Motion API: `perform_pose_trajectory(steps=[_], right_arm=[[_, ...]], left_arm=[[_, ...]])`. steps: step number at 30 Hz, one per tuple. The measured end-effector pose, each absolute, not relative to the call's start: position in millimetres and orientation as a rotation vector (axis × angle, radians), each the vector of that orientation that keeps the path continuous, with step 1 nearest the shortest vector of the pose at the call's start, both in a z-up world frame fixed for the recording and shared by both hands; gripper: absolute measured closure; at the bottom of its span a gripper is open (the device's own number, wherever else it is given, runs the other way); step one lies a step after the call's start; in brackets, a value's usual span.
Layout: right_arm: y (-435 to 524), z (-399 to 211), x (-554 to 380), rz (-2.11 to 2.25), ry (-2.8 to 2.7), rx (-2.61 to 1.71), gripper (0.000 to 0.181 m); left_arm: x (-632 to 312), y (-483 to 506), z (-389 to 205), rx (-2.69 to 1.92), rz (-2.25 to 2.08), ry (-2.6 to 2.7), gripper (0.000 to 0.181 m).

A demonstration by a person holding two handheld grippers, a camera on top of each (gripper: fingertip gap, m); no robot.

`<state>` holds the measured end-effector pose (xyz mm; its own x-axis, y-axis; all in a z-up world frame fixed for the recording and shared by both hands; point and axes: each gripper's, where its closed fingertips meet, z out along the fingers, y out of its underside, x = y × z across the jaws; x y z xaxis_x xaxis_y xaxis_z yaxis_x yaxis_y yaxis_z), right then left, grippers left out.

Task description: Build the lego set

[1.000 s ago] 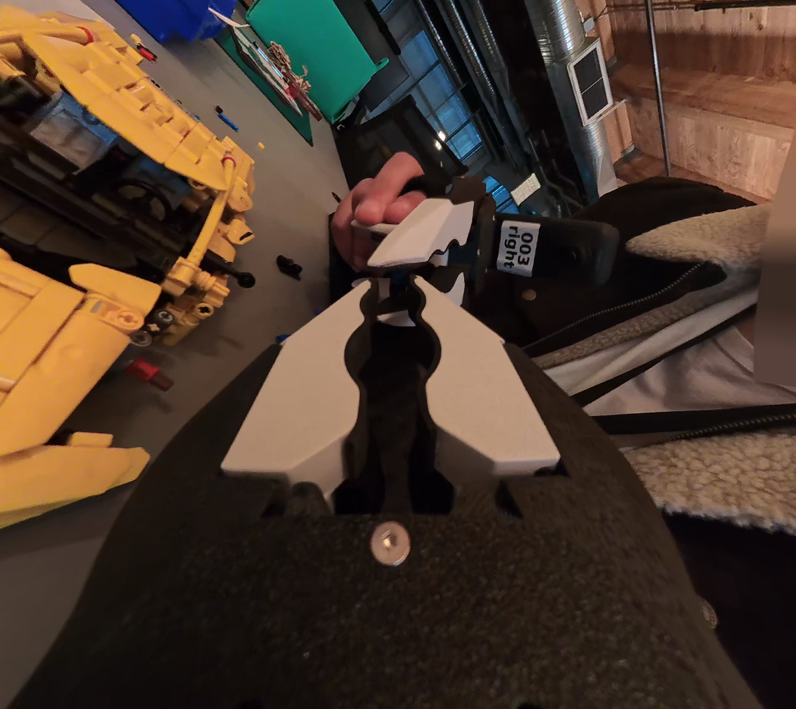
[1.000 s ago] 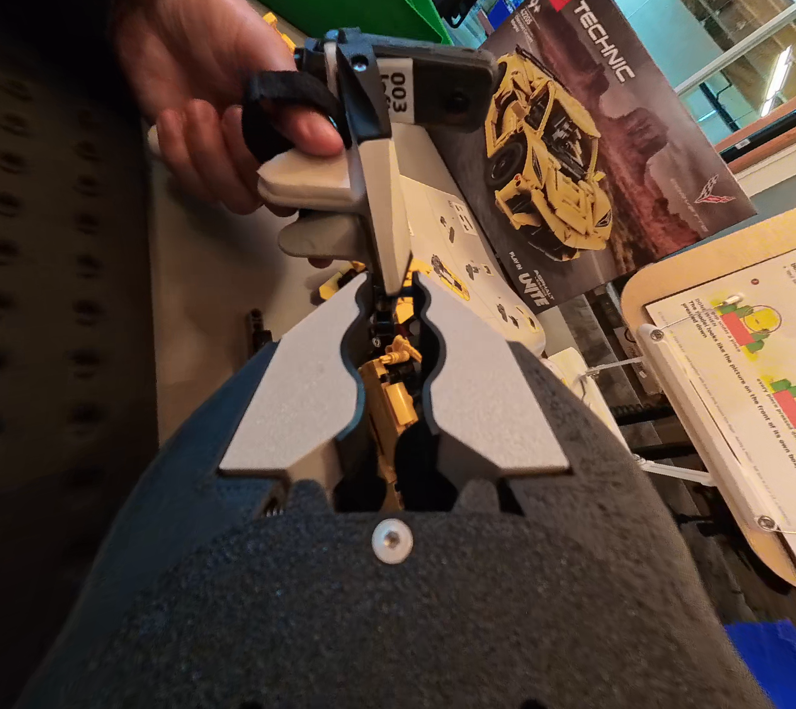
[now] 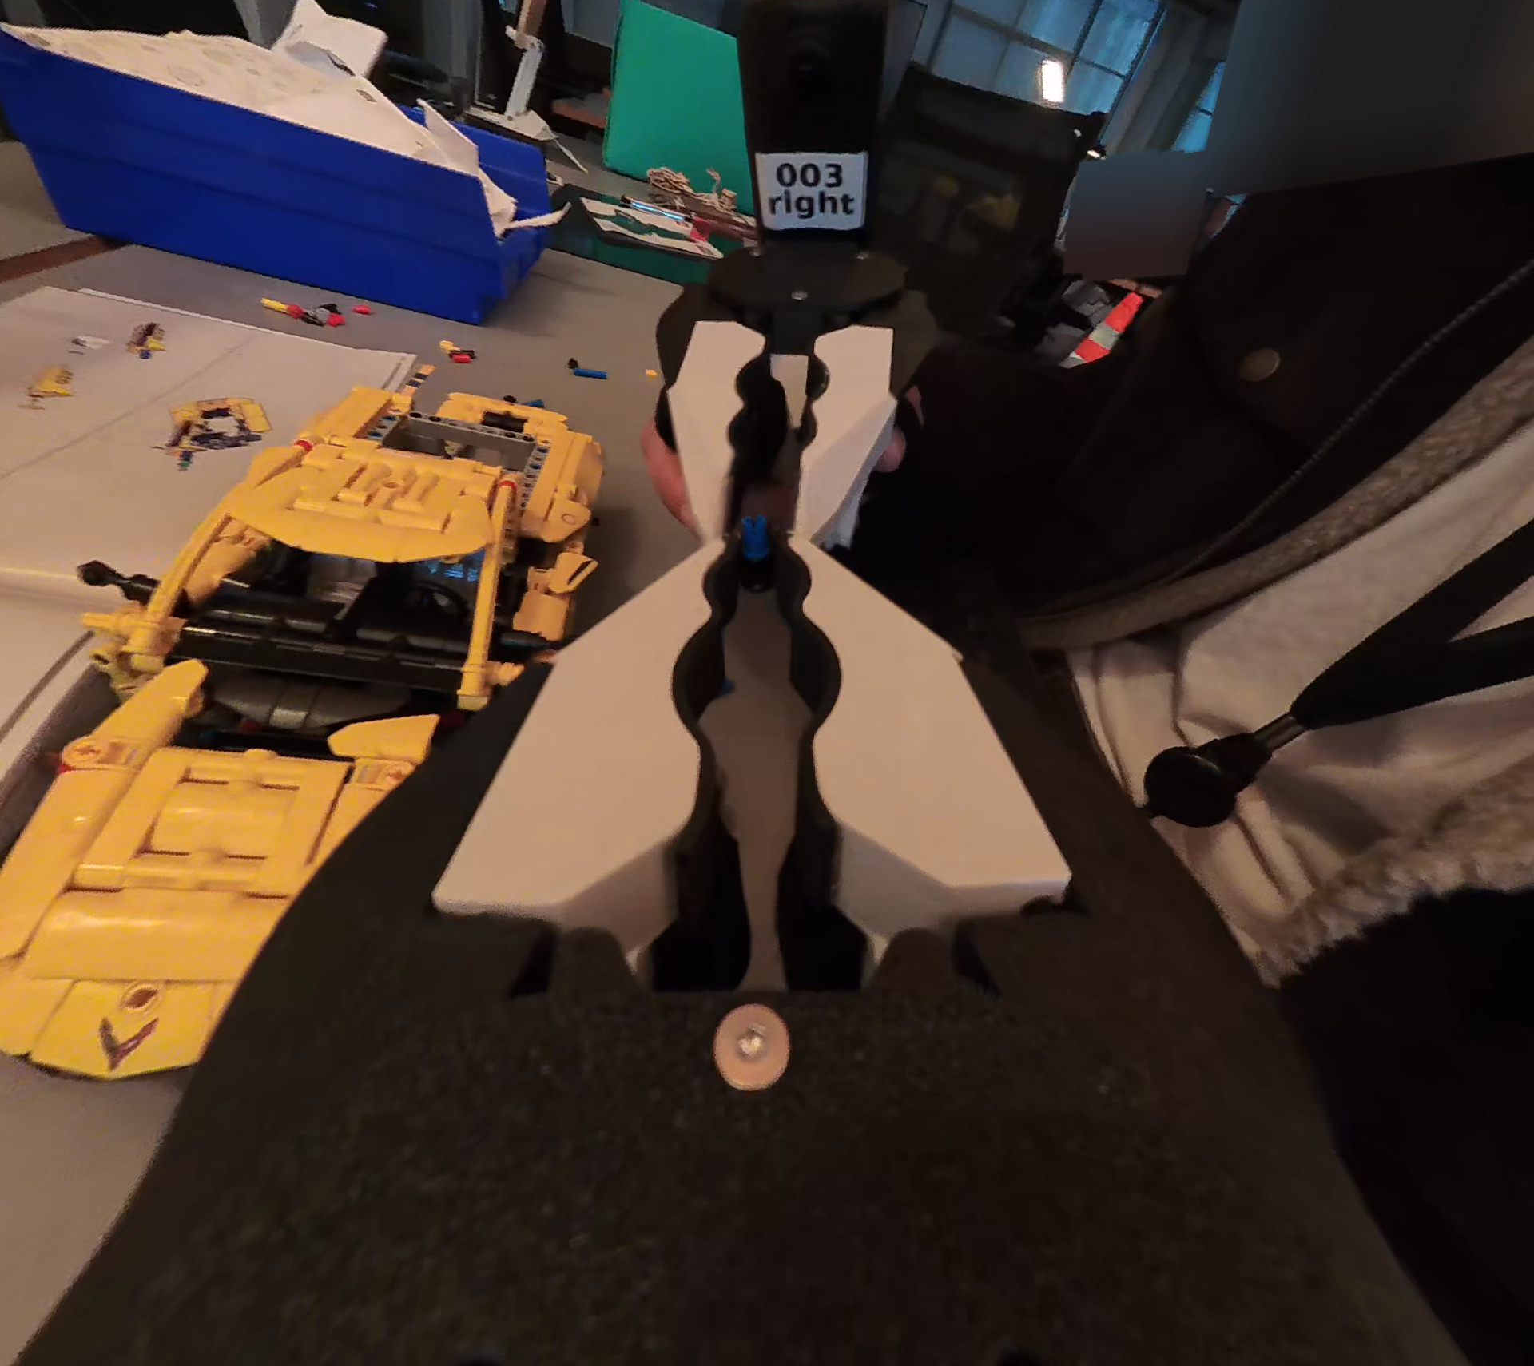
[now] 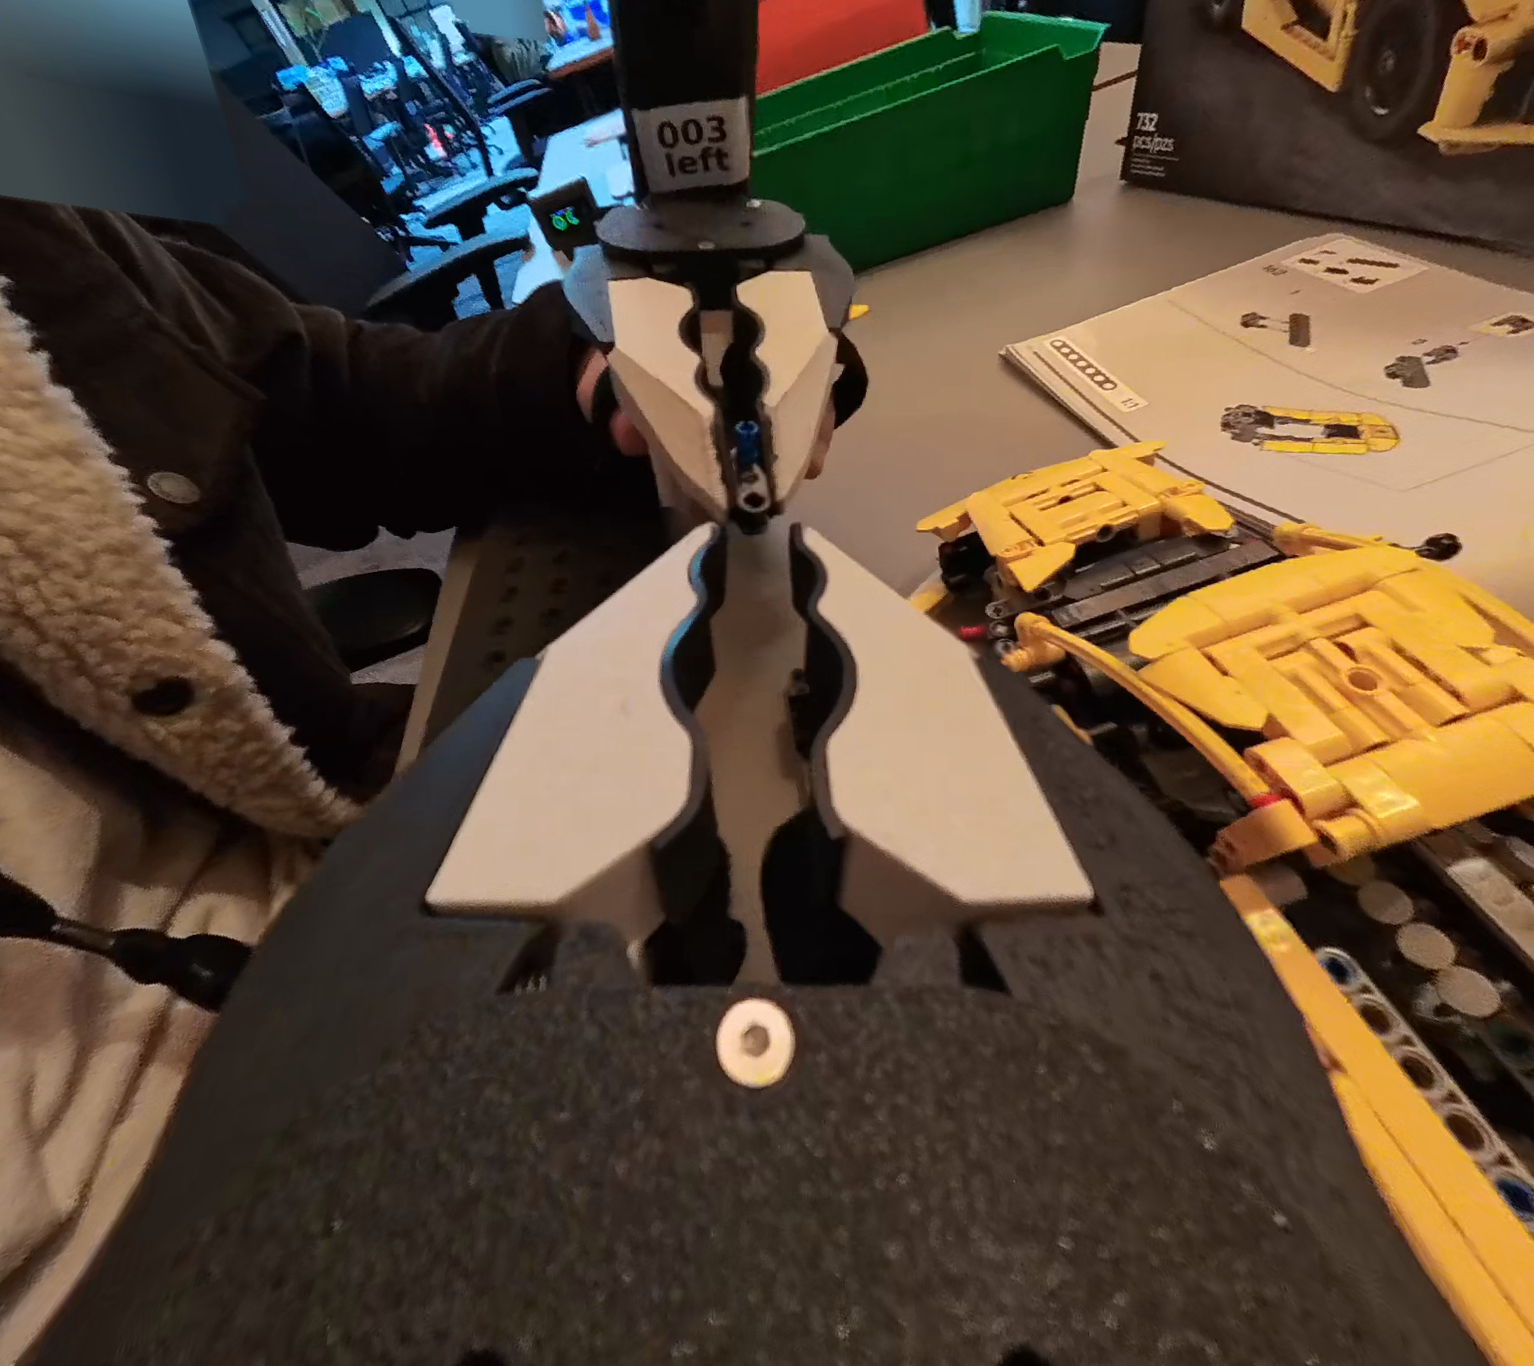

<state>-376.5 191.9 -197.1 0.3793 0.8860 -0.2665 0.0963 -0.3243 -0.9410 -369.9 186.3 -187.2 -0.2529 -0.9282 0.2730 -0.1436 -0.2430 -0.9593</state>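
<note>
Left tool (image 3: 754, 553) pinches a small blue-and-black pin (image 3: 753, 554). Right tool (image 4: 754, 528), tip to tip at 12 o'clock, appears pressed together. Yellow car (image 3: 332, 554) rests on tabletop (image 3: 581, 297) at 9 o'clock

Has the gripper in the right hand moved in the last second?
Yes. In the left wrist view the right gripper now points straight at the camera instead of lying sideways, though that camera also swung relative to the yellow car.
</note>
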Motion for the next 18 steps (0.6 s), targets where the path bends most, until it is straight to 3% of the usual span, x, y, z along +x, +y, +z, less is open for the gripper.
perform_pose_trajectory(steps=[18], right_arm=[[183.2,-191.0,-384.3,1.212,-0.835,-1.696,0.155]], left_arm=[[-369.9,187.6,-183.2,-1.219,-1.348,1.381,0.174]])
